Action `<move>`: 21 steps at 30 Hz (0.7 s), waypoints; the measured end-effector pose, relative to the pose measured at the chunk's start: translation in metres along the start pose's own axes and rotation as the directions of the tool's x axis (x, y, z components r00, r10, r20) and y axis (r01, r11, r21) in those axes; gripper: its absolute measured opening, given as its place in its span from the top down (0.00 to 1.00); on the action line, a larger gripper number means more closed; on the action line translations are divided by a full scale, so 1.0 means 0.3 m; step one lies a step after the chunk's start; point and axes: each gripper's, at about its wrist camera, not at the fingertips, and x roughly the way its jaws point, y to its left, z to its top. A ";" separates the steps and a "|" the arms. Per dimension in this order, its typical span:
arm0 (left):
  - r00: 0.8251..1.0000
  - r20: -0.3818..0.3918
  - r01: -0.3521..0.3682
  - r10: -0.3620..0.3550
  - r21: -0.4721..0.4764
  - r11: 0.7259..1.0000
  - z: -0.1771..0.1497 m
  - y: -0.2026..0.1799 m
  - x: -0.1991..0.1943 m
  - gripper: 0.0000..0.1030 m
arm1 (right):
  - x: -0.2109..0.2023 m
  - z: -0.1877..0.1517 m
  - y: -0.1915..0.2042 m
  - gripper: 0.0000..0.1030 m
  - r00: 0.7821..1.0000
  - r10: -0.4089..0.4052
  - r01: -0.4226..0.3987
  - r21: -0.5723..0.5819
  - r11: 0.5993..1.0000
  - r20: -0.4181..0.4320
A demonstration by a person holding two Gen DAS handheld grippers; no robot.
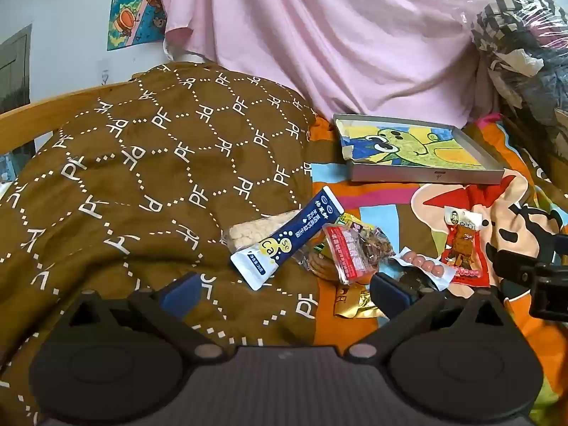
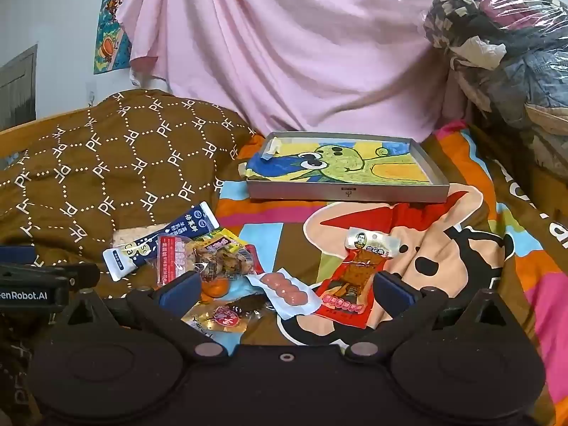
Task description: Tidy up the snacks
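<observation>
Snacks: heaped loose on the bed, near, by the brown quilt (image 2: 106, 163) | red packet (image 2: 349, 284) lies apart, right | grey tray (image 2: 348, 191) waits far behind, likely their destination | right claw (image 2: 285, 289) spread wide over sausage pack (image 2: 284, 289), empty | left claw (image 1: 280, 289) apart too, holding nothing.

My left gripper (image 1: 284, 293) low over bed, jaws spread wide, nothing between. Ahead: blue stick sachet (image 1: 288, 237) lying across clear puffed-snack pack (image 1: 248, 232) on brown quilt (image 1: 142, 163). Just right: red nut pack (image 1: 349, 252), gold pouch (image 1: 356, 307), sausage pack (image 1: 424, 266), red jerky pack (image 1: 463, 246). Grey tray (image 1: 422, 174) behind, well apart. Right gripper (image 1: 539, 277) at right edge.
</observation>
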 end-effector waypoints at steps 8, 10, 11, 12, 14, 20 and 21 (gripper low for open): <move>1.000 0.000 -0.006 0.006 -0.019 1.000 0.001 0.027 -0.007 0.00 | -0.008 0.001 0.007 0.01 1.000 0.003 -0.003 0.006 1.000 -0.011; 1.000 0.000 -0.005 0.005 -0.026 1.000 0.004 0.035 -0.002 0.00 | -0.007 -0.003 0.006 0.01 1.000 0.004 -0.004 0.009 1.000 -0.014; 1.000 0.009 -0.016 0.016 -0.020 1.000 -0.011 0.009 -0.011 0.00 | 0.000 -0.002 -0.004 0.01 1.000 0.011 -0.011 0.005 1.000 -0.016; 1.000 0.008 -0.015 0.016 -0.022 1.000 -0.010 0.008 -0.010 0.00 | -0.001 -0.003 -0.005 0.01 1.000 0.012 -0.012 0.005 1.000 -0.016; 1.000 0.010 -0.014 0.015 -0.023 1.000 -0.010 0.008 -0.011 0.00 | -0.002 -0.005 -0.007 0.01 1.000 0.011 -0.011 0.005 1.000 -0.015; 1.000 0.006 -0.012 0.012 -0.021 1.000 -0.011 0.005 -0.011 0.00 | 0.001 -0.002 -0.008 0.01 1.000 0.011 -0.010 0.022 1.000 -0.029; 1.000 0.006 -0.012 0.012 -0.019 1.000 -0.012 0.006 -0.010 0.00 | 0.002 -0.002 -0.010 0.01 0.999 0.013 -0.012 0.029 1.000 -0.033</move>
